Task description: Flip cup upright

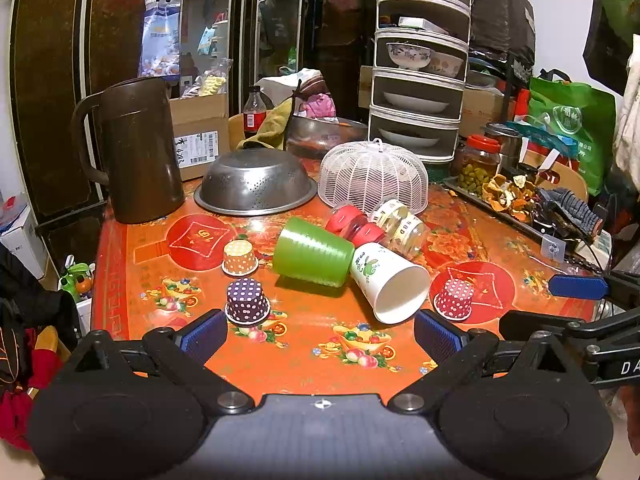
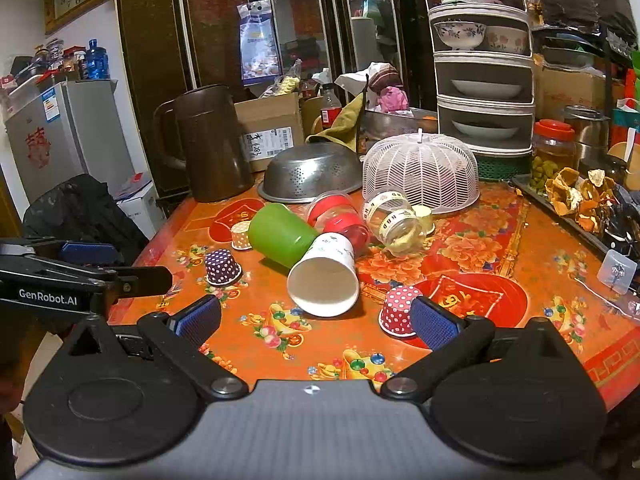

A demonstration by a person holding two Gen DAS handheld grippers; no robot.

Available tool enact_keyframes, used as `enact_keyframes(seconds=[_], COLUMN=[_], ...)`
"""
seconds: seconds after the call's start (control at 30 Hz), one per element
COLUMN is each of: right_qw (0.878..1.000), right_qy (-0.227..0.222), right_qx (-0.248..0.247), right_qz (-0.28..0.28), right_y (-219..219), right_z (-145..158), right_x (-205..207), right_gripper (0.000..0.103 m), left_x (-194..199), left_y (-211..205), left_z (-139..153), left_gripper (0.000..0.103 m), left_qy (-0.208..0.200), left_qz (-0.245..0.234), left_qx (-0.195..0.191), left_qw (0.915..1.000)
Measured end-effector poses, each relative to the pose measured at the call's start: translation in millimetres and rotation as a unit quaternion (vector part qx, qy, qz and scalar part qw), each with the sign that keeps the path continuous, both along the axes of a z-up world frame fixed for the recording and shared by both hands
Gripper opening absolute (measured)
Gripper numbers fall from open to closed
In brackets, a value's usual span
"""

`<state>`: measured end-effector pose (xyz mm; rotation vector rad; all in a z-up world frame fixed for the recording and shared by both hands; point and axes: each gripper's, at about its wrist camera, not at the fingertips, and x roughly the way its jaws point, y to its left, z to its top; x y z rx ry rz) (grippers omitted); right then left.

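Note:
A white paper cup (image 1: 390, 282) (image 2: 325, 276) lies on its side, mouth toward me, against a green plastic cup (image 1: 313, 252) (image 2: 280, 234) also on its side. Small dotted cups stand upside down: purple (image 1: 247, 301) (image 2: 221, 267), orange (image 1: 239, 257) (image 2: 241, 235), red (image 1: 455, 299) (image 2: 399, 311). My left gripper (image 1: 320, 334) is open and empty, just short of the white cup. My right gripper (image 2: 316, 320) is open and empty, its right pad beside the red dotted cup. Each gripper shows at the edge of the other's view.
Two clear jars (image 1: 404, 224) with red lids (image 1: 352, 222) lie behind the cups. Farther back are a steel colander (image 1: 256, 182), a white mesh food cover (image 1: 372, 178), a brown jug (image 1: 138, 152) and a dish rack (image 1: 418, 60). A tray of peels (image 1: 512, 196) lines the right.

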<state>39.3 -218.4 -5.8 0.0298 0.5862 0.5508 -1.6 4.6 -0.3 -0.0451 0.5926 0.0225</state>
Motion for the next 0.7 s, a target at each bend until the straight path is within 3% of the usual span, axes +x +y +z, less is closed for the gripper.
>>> enact_keyframes(seconds=[0.7], right_qw=[1.000], right_qy=[-0.001], right_qx=[0.001], right_qz=[0.007], right_y=[-1.5], right_z=[1.3], right_x=[-0.8], right_gripper=[0.102], left_x=[-3.9], left_y=[-1.6], left_z=[-0.4], left_gripper=[0.101], left_qy=[-0.001], left_qz=[0.001], left_qx=[-0.001], left_qw=[1.0000])
